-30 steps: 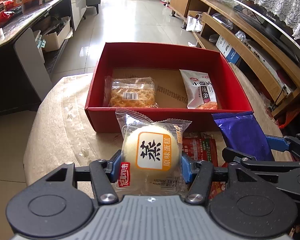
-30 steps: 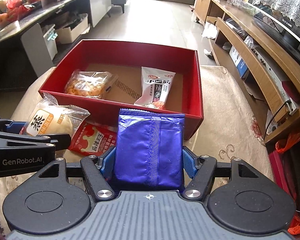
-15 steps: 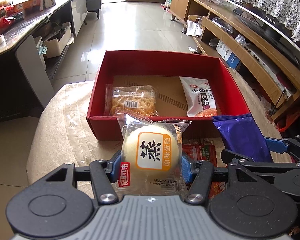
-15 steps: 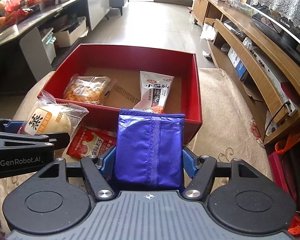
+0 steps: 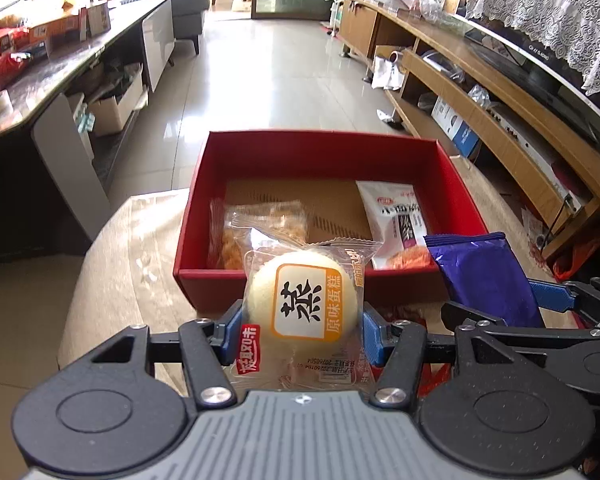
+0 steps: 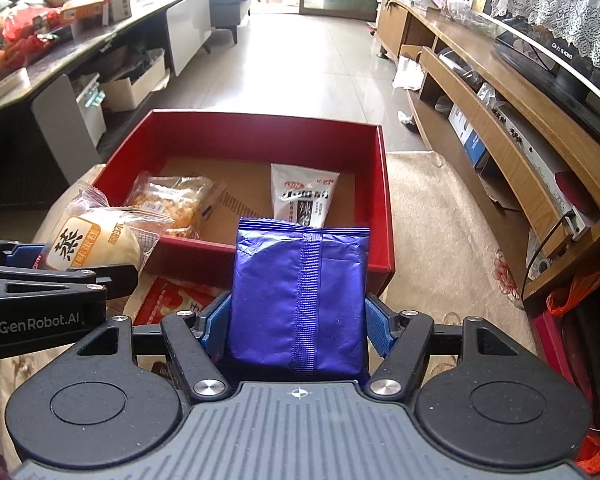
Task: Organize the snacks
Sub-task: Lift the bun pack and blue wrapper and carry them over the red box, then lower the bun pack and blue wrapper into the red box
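Red box [image 5: 324, 152] now farther off, two packets inside, two grippers each holding one.

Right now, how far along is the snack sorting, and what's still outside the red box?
Done: a clear-wrapped pastry and a white snack packet lie in the red box. In hand: the left gripper holds a steamed cake pack; the right gripper holds a blue pouch. Left: both of those, plus a red packet on the table.

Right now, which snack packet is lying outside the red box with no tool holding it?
The red packet on the tablecloth, just in front of the box. The others are either inside the box or clamped in a tool.
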The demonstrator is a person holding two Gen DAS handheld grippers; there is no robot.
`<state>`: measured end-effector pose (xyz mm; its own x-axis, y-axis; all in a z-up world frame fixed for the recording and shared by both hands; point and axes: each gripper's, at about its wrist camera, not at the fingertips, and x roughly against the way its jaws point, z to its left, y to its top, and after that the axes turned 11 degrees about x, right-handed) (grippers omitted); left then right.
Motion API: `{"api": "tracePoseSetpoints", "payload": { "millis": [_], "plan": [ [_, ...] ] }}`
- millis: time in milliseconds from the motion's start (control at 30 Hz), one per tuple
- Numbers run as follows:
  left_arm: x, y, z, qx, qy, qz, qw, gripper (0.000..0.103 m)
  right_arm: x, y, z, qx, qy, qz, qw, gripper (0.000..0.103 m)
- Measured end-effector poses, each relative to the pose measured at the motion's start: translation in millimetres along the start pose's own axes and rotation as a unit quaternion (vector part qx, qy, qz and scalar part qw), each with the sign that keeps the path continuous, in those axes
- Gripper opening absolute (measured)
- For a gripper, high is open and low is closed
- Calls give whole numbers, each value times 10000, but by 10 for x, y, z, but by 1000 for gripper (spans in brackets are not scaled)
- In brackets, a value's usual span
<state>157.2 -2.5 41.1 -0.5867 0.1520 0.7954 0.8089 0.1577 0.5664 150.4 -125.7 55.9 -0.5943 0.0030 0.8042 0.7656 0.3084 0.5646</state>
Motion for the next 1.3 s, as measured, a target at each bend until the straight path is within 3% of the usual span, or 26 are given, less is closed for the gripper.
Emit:
{"api": "tracePoseSetpoints", "payload": {
  "millis": [700,1300],
  "plan": [
    [-103,315,-42,47,34,-257,9997,52,-108,223,-112,-247,-4,-239,9994,74],
    [-574,567,-61,155,344,-228,9990,51,-538,458,-171,-112,33,-240,9996,74]
  ]
}}
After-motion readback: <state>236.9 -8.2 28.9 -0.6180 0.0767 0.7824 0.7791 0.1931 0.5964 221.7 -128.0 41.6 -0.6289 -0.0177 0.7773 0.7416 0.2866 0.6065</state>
